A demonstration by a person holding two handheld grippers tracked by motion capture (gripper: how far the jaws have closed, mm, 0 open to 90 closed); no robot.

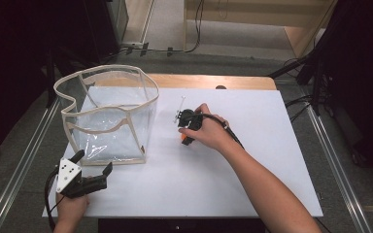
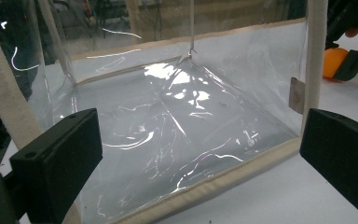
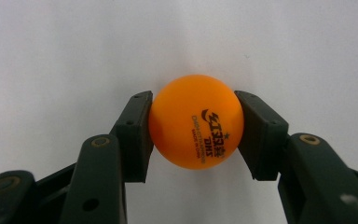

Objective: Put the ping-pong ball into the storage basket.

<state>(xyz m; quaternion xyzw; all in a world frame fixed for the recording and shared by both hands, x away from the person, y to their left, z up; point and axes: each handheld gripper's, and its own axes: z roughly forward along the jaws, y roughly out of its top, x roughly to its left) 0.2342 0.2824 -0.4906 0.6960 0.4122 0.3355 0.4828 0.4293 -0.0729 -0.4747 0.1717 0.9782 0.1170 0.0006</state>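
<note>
An orange ping-pong ball (image 3: 196, 120) with dark print sits between the two black pads of my right gripper (image 3: 195, 133), and both pads press on its sides against the white sheet. From above, that right gripper (image 1: 186, 137) points down at the sheet's middle, with a speck of the orange ball (image 1: 182, 138) showing under the hand. A clear plastic bag (image 1: 108, 114) with beige trim stands open at the left. My left gripper (image 1: 93, 163) lies open just in front of the bag's near bottom edge (image 2: 205, 189), its jaws wide apart with nothing between them.
A white sheet (image 1: 252, 170) covers the wooden table (image 1: 209, 81). Metal rails run along both sides, and cables lie on the floor behind. Through the bag's wall, the left gripper view catches the orange ball (image 2: 333, 62) in the other gripper.
</note>
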